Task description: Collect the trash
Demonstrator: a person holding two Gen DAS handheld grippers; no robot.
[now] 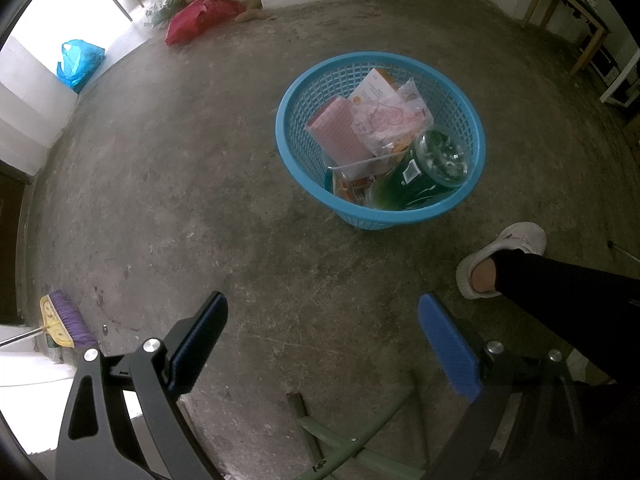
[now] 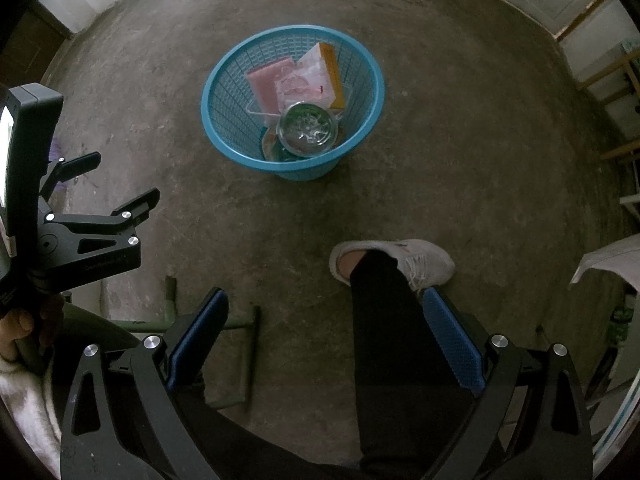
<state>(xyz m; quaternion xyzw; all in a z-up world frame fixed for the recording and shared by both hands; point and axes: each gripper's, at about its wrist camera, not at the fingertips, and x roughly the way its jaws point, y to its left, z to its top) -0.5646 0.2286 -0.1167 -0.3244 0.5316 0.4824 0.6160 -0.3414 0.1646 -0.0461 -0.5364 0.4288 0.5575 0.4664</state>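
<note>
A: Where's the trash?

B: In the basket [image 1: 304, 92], blue, on the concrete floor [image 1: 180, 184]. Green bottle [image 1: 424, 172] lies tilted in it, base up toward the rim. Pink pack [image 1: 340, 132] and a clear wrapper [image 1: 388, 116] behind it, yellow-edged box [image 2: 334, 68] at the back.

A: Left gripper [image 1: 322, 316]?

B: Jaws wide apart, nothing btwn them, held above bare floor, well short of the basket.

A: Right gripper [image 2: 324, 316]?

B: Same, spread wide, empty. Over the person's leg [image 2: 384, 320]; white shoe [image 2: 424, 260] on the floor near the basket.

A: Anything else?

B: Broom [image 1: 66, 322] at far left by the wall. Red bag [image 1: 200, 16] and blue bag [image 1: 78, 60] at the far edge, well apart from the basket. Green stool frame [image 1: 340, 440] below the left gripper.
</note>
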